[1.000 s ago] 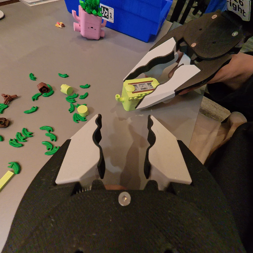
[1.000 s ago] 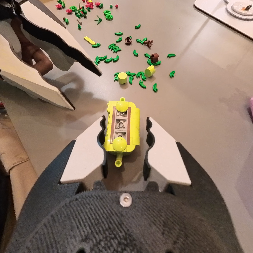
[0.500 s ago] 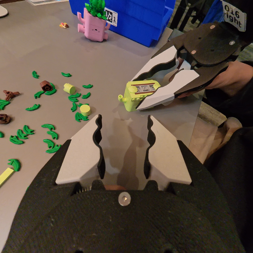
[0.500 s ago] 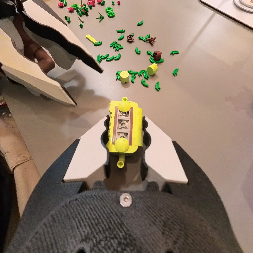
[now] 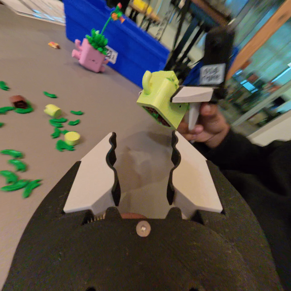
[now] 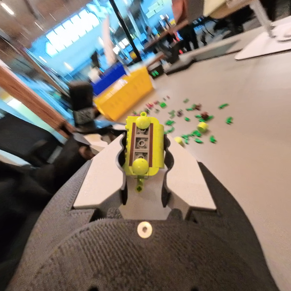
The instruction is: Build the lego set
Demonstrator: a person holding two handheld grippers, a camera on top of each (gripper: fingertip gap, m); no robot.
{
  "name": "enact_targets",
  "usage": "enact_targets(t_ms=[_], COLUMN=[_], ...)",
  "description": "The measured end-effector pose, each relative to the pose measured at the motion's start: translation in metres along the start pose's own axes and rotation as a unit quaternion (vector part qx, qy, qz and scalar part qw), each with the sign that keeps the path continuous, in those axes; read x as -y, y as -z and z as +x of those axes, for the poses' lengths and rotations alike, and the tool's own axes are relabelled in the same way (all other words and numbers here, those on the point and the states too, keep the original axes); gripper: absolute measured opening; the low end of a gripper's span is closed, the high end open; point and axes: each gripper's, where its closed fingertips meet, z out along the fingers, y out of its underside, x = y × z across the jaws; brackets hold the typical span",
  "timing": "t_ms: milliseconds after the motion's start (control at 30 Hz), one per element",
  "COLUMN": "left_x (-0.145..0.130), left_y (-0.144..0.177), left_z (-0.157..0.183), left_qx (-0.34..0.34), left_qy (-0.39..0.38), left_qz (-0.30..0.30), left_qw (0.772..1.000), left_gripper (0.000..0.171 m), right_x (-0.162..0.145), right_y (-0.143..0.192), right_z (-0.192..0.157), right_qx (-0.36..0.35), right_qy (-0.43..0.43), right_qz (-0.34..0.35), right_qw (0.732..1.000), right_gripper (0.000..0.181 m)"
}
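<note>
Now, above the grey table, my right claw grips the lime block body by its sides, lifted and tilted. My left claw gapes empty just below it. I'd steady the body before adding the green leaves.

Two grippers, left and right. One lime-green lego block body; one pink lego planter; two loose lime cylinders, and; one brown stump piece. One blue bin, one yellow bin; the scattered green leaf pieces are too blurred to count.
</note>
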Motion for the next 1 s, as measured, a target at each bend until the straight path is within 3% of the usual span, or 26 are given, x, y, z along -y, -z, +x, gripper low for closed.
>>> enact_targets(t_ms=[133, 267, 400, 467, 567, 700, 833, 1000], left_x=[0.011, 0.028, 0.027, 0.030, 0.036, 0.033, 0.018, 0.000], left_y=[-0.004, 0.003, -0.004, -0.006, -0.004, -0.007, -0.016, -0.029], left_z=[0.025, 0.044, 0.047, 0.047, 0.045, 0.038, 0.010, -0.015], left_qx=[-0.095, -0.183, -0.193, -0.187, -0.187, -0.131, 0.008, 0.106], left_qy=[0.091, 0.164, 0.192, 0.194, 0.198, 0.153, 0.017, -0.151], left_qz=[0.037, 0.089, 0.093, 0.108, 0.121, 0.081, -0.033, -0.179], left_qw=[0.991, 0.965, 0.958, 0.957, 0.955, 0.976, 0.999, 0.966], left_gripper=[0.070, 0.069, 0.064, 0.039, 0.038, 0.037, 0.038, 0.039], right_x=[0.016, 0.015, 0.008, 0.007, 0.006, 0.014, 0.020, 0.019], right_y=[0.000, 0.000, -0.003, -0.003, 0.000, 0.016, 0.041, 0.069], right_z=[-0.024, -0.022, -0.027, -0.030, -0.031, -0.020, 0.015, 0.043], right_qx=[0.092, 0.106, 0.110, 0.117, 0.123, 0.103, 0.022, -0.060], right_qy=[-0.092, -0.124, -0.125, -0.130, -0.126, -0.102, -0.056, -0.012], right_qz=[0.068, 0.079, 0.071, 0.069, 0.057, 0.062, 0.065, 0.071], right_qw=[0.989, 0.983, 0.983, 0.982, 0.983, 0.988, 0.996, 0.996], right_gripper=[0.046, 0.046, 0.046, 0.046, 0.046, 0.048, 0.053, 0.052])
